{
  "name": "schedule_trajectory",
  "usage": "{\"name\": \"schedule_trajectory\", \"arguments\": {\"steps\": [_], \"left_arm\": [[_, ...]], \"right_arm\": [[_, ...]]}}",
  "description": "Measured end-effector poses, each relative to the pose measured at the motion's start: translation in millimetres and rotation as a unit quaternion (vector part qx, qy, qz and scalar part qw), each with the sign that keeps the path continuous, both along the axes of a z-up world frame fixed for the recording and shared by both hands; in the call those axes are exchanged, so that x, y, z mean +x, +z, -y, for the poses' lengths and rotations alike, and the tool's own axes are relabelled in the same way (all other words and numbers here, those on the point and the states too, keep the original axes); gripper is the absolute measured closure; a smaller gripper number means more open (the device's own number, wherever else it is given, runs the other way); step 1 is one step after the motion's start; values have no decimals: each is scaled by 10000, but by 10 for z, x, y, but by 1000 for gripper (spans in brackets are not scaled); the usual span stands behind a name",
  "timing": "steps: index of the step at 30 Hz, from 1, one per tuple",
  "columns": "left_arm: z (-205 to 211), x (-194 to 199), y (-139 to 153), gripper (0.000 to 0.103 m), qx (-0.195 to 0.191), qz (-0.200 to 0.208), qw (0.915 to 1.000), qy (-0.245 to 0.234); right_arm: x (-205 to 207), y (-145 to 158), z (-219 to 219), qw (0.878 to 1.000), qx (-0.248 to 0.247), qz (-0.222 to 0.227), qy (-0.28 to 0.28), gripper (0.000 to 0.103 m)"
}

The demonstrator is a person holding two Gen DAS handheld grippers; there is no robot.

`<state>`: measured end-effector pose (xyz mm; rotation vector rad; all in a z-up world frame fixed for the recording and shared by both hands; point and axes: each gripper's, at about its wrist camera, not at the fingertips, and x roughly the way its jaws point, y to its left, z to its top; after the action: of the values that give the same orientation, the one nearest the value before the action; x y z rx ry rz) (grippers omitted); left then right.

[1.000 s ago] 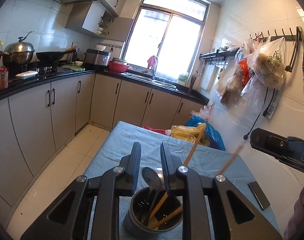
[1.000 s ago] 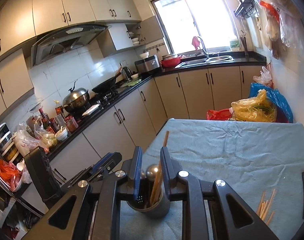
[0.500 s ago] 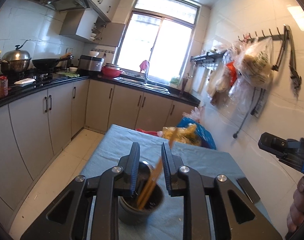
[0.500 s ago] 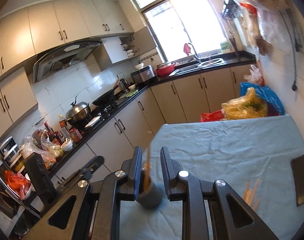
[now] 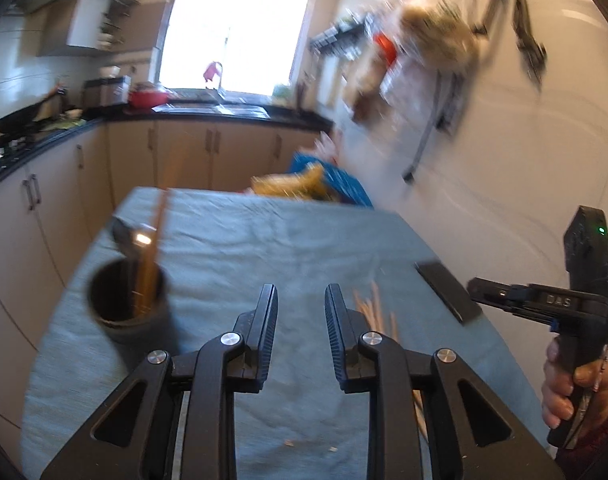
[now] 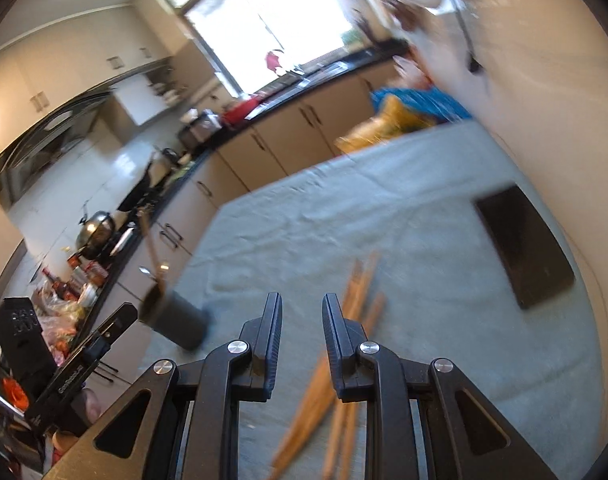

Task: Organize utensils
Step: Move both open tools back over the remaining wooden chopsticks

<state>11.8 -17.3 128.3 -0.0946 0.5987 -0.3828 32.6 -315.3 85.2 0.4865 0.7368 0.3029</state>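
While loose wooden chopsticks [image 6: 344, 364] lie flat on the blue-clothed counter [image 5: 288, 240], their long axis runs roughly away from the camera in the right wrist view, tips fanning toward the far end, near ends passing under the right gripper [image 6: 302, 340]. Left wrist view shows the same bundle [image 5: 374, 308] just right of the left gripper [image 5: 300, 324], partly hidden behind its right finger. Dark holder cup [image 5: 128, 304] stands upright on the counter's left part, well apart from the loose pile; chopsticks [image 5: 152, 256] and a metal spoon [image 5: 126, 234] stick up out of it, leaning slightly. Same cup [image 6: 174, 318] seen left of the right gripper. Both grippers: fingers parted by a narrow gap, nothing between them, nothing held. Right gripper fingers hover over the pile; contact cannot be told. Flat black slab [image 6: 524, 248] lies near the counter's right edge, beyond the pile, long axis pointing away. A person's hand [image 5: 572, 384] grips the right tool's handle at the frame's right. Yellow and blue bags [image 5: 316, 184] sit past the far counter edge. Kitchen cabinets [image 5: 64, 184] run along the left, window [image 5: 240, 28] at the back. Frames motion-blurred.
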Motion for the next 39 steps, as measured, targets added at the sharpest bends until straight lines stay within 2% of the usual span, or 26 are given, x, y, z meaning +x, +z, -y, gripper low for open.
{"name": "schedule_trajectory", "arguments": {"steps": [4, 7, 11, 15, 20, 24, 28, 33, 35, 39], "left_arm": [[361, 168, -157, 80, 128, -506, 9981, -333], [604, 359, -291, 80, 194, -970, 9936, -543], [910, 697, -524, 80, 207, -1683, 9829, -712], [1160, 1034, -698, 80, 253, -2132, 9737, -761], [1447, 1403, -836, 81, 455, -2358, 9686, -647], [1583, 1635, -991, 86, 547, -2586, 9627, -586], [1699, 1710, -1070, 87, 824, -2547, 9616, -598], [1644, 1750, -1119, 88, 956, -2465, 9632, -486], [1553, 1737, -1142, 88, 1083, -2449, 9627, -401], [1336, 1602, -1134, 90, 1089, -2394, 9636, -473]], "right_arm": [[60, -252, 228, 9990, 209, -357, -168, 80], [113, -393, 331, 9976, 346, -566, -207, 80], [100, -470, 428, 9971, 397, -614, -210, 80], [86, -512, 512, 9968, 420, -648, -210, 80], [51, -536, 613, 9965, 426, -669, -252, 80], [23, -536, 669, 9966, 395, -676, -241, 80], [19, -535, 693, 9967, 365, -671, -262, 80], [80, -552, 653, 9963, 375, -728, -250, 80], [106, -556, 610, 9962, 379, -748, -219, 80], [176, -567, 546, 9960, 353, -797, -188, 80]]}}
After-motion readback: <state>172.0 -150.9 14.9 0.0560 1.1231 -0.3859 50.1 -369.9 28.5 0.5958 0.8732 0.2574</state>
